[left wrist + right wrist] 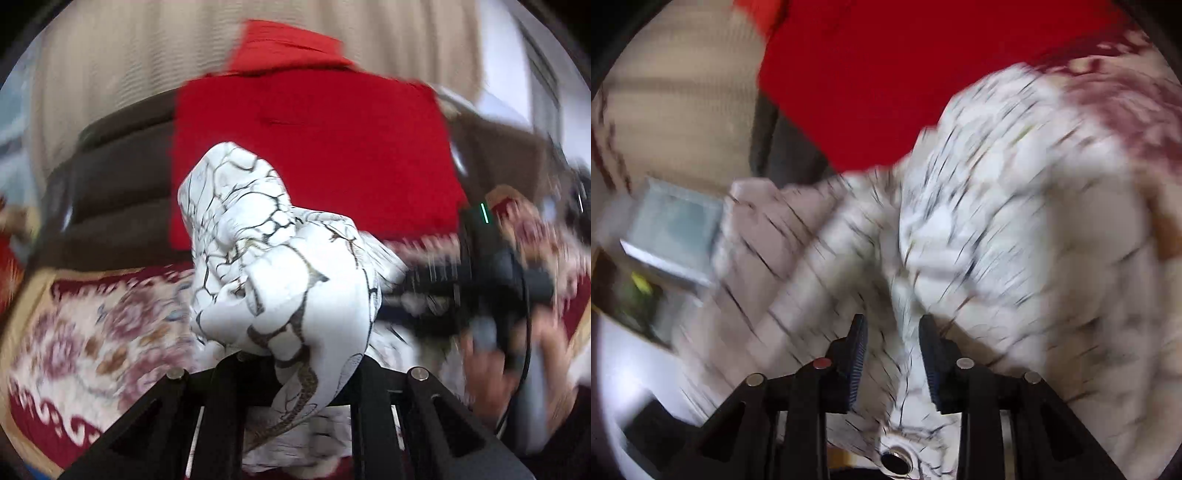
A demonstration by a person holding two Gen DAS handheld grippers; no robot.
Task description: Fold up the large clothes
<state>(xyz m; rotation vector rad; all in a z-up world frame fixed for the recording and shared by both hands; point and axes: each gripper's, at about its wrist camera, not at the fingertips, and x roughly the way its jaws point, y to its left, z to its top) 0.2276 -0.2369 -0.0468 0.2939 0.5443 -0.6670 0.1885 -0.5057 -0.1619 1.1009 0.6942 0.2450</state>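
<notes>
Red cloth [314,147]: we find the largest item spread flat over a dark sofa [122,177], apparently not in hand at this moment.

Patterned rug [92,339]: it covers the floor under both views; much of it is blurred.

White garment [280,280]: the task's thing, white with dark crackle lines, is bunched and held up off the rug in front of the red cloth; in the right wrist view it fills the middle and right of the picture.

Left gripper [295,373]: we judge it clamped on a gathered fold of the white garment, which rises out from between its fingers; the pads themselves are hidden by the cloth.

Right gripper [893,363]: its jaws stand apart with a ridge of the garment running between them; the pads [858,354] do not look pressed on it. A metal eyelet [895,459] shows at the lower edge.

Step in hand: we judge this to be finding corners or an edge. It would go best if the right gripper closes on a single edge, not a bundle, then both draw apart until the cloth hangs flat.

Containers: a grey box-like object [674,236] sits at the left of the right wrist view; we cannot tell its contents.
</notes>
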